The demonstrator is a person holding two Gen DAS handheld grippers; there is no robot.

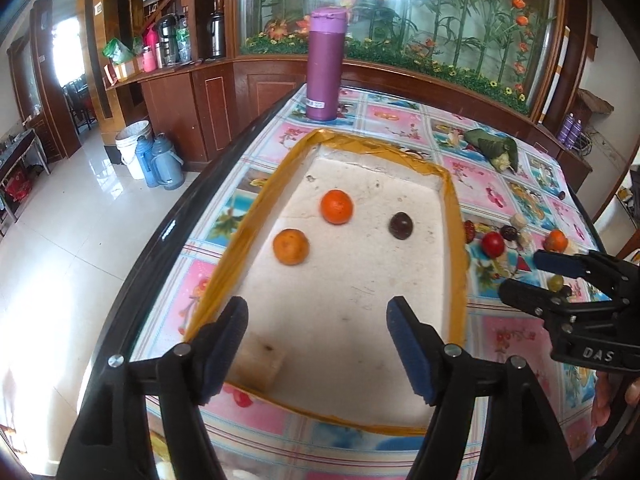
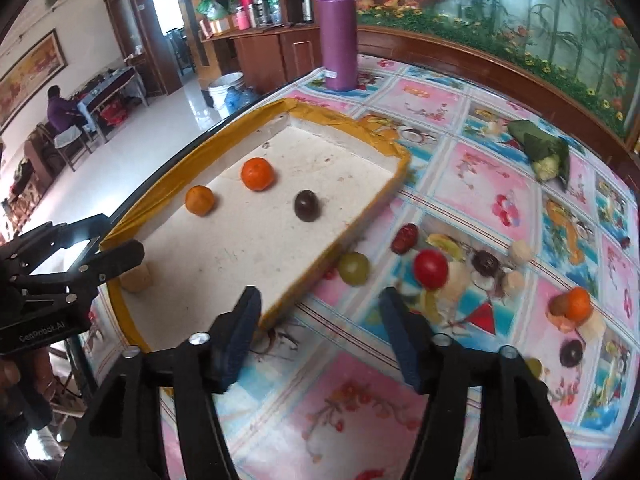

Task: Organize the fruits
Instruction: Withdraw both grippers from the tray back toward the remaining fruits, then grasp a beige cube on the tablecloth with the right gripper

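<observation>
A white foam tray with a yellow taped rim [image 1: 276, 184] [image 2: 396, 176] lies on the table. In it sit two oranges [image 1: 337, 206] [image 1: 291, 246] [image 2: 258, 174] [image 2: 199, 200] and a dark plum [image 1: 401, 225] [image 2: 307, 205]. My left gripper [image 1: 316, 340] is open and empty above the tray's near end. My right gripper [image 2: 316, 332] is open and empty over the table just right of the tray. Beyond it lie a green grape [image 2: 353, 267], a red tomato [image 2: 430, 269], a red date [image 2: 405, 238], a small orange [image 2: 578, 303] and dark fruits [image 2: 485, 262].
A purple flask [image 1: 324, 65] [image 2: 338, 32] stands at the table's far edge. A leaf-wrapped dumpling [image 2: 546, 154] lies at the back right. A foam block [image 1: 258, 360] sits in the tray's near corner. The table's left edge drops to the tiled floor.
</observation>
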